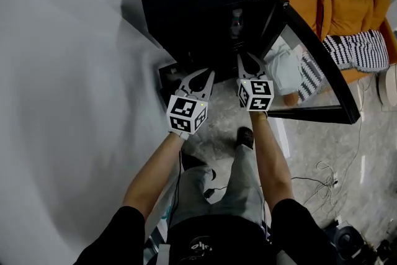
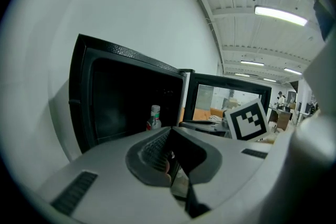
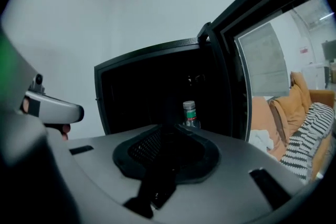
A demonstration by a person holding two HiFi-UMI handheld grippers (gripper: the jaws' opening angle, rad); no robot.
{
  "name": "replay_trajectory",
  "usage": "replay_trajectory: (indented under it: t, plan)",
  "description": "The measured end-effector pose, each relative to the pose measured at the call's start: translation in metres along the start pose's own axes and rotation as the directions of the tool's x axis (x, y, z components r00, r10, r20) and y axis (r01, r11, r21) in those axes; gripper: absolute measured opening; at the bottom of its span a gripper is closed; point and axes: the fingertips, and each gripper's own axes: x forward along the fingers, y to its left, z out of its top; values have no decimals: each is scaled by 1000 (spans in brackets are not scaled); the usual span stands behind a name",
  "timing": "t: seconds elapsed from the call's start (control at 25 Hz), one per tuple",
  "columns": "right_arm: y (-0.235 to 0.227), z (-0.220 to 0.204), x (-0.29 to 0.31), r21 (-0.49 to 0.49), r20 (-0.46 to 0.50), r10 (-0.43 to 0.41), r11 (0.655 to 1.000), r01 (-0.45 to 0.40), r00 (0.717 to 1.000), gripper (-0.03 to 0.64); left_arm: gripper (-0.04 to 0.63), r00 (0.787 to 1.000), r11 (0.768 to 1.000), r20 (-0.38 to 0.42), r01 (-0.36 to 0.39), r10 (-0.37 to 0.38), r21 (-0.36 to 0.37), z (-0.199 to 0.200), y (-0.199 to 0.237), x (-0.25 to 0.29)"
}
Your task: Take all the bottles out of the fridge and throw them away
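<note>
A black mini fridge [image 1: 186, 3] stands with its glass door [image 1: 313, 62] swung open to the right. One small clear bottle [image 1: 236, 23] stands inside it in the head view. In the left gripper view the bottle [image 2: 154, 118] has a white cap and a red label; in the right gripper view the bottle [image 3: 189, 114] stands straight beyond the jaws. Both grippers hover just in front of the opening, side by side. My left gripper [image 1: 203, 74] has its jaws shut and empty. My right gripper [image 1: 247, 58] shows a narrow gap with nothing in it.
A white wall runs along the left of the fridge. An orange sofa with striped cushions [image 1: 347, 15] sits behind the open door. Cables [image 1: 322, 177] lie on the marble floor at right. The person's shoe [image 1: 245, 136] is just under the grippers.
</note>
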Motion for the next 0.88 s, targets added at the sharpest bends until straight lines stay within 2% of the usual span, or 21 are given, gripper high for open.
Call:
replay_trajectory:
  t: [0.32,0.44,0.64,0.88]
  plan:
    - [-32,-20,73,16,44,-69,998,69,997,255,2,999,1000,44,-5,4,28,-30,35,22]
    - [-43,-30,105,-12,45,-107,994,107,993,304,2,998,999,60,-27,25,34,-42,55,31]
    - [-64,-46,149,-37,52,-151,987,153,987,331,2,996,998,80,-48,44,42,-60,76,52]
    - [-81,-55,182,-58,60,-166,984,169,984,337,2,993,997,104,-60,56,41,-76,90,73]
